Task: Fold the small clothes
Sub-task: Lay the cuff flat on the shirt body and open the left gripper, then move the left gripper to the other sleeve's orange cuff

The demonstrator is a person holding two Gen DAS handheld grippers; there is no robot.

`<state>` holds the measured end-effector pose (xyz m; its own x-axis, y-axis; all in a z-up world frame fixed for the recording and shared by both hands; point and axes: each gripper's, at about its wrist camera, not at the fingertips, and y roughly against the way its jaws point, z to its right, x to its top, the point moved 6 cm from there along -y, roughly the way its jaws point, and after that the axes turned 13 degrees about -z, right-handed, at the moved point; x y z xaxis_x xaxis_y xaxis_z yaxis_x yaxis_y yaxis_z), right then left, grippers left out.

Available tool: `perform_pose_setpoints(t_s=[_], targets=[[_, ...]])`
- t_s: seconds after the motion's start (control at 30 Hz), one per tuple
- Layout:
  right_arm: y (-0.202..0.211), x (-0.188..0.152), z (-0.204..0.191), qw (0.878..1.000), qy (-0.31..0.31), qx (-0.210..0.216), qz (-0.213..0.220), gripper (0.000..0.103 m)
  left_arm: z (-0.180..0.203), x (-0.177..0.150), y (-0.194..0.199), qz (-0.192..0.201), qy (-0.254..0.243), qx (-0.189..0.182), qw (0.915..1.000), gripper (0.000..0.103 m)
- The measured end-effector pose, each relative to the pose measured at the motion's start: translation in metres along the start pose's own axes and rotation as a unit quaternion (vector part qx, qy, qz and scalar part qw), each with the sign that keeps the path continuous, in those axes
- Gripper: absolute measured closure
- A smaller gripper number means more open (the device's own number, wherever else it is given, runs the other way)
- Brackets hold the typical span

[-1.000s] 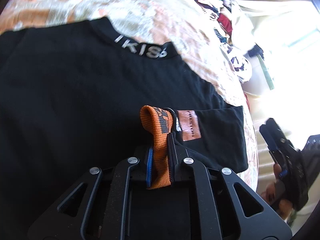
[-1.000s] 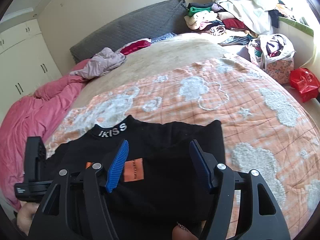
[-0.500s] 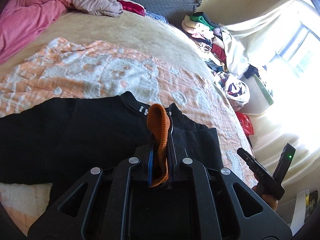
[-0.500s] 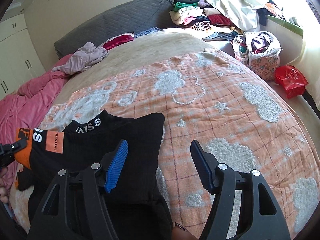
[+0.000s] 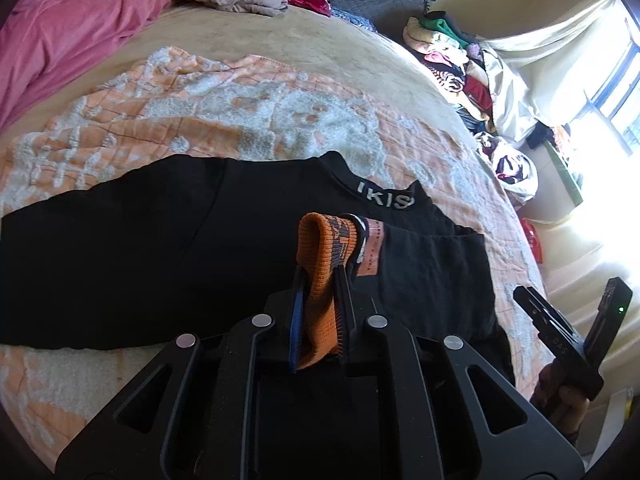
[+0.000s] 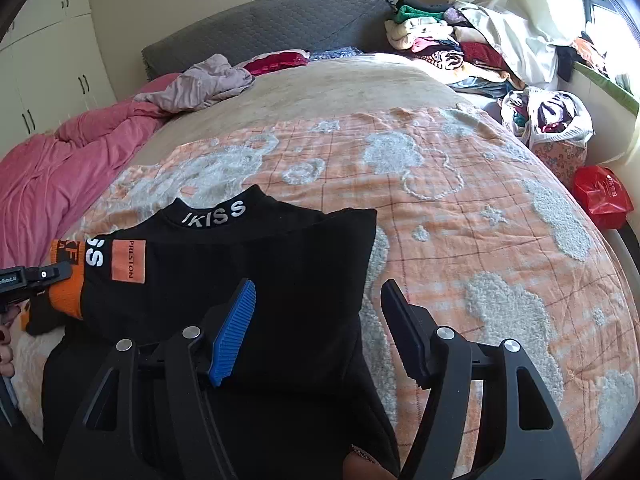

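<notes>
The left gripper (image 5: 320,280) has its jaws nearly together on the orange ribbed cuff (image 5: 318,248) of a black top (image 5: 140,256). They are starting to ease apart, yet the cuff is pinched between the pads and stands up in a loop above them. In the right wrist view this gripper enters from the left edge, the cuff (image 6: 64,280) in its tips.

The right gripper (image 6: 320,320) is about half open and holds nothing. Its blue-padded finger (image 6: 234,336) is over the black fabric; the other finger is over the blanket, just beyond the top's right edge.

The black top lies on an orange-and-white blanket (image 6: 460,220) on the bed, low and left of centre in the right wrist view. Its collar reads "IKISS" (image 6: 214,213), and the sleeve lies folded across the body with an orange patch (image 6: 129,261) showing. The folded right edge runs almost straight down the middle of that frame.

To the right of this edge the blanket is bare as far as the bed's side. A pink duvet (image 6: 60,168) lies at the left edge of that view, well apart from the top.
</notes>
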<state>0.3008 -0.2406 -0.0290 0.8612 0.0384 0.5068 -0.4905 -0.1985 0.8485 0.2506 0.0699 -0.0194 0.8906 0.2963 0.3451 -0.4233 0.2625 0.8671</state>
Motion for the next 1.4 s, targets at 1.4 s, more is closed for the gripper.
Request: perform_pose_setpoints(t_s=[1.4], targets=[[-0.021,-0.029,-0.043,0.997,0.035,0.035,-0.054,0.016,-0.01,-0.031,-0.008,-0.019,-0.06,0.072,0.9954,0.058]])
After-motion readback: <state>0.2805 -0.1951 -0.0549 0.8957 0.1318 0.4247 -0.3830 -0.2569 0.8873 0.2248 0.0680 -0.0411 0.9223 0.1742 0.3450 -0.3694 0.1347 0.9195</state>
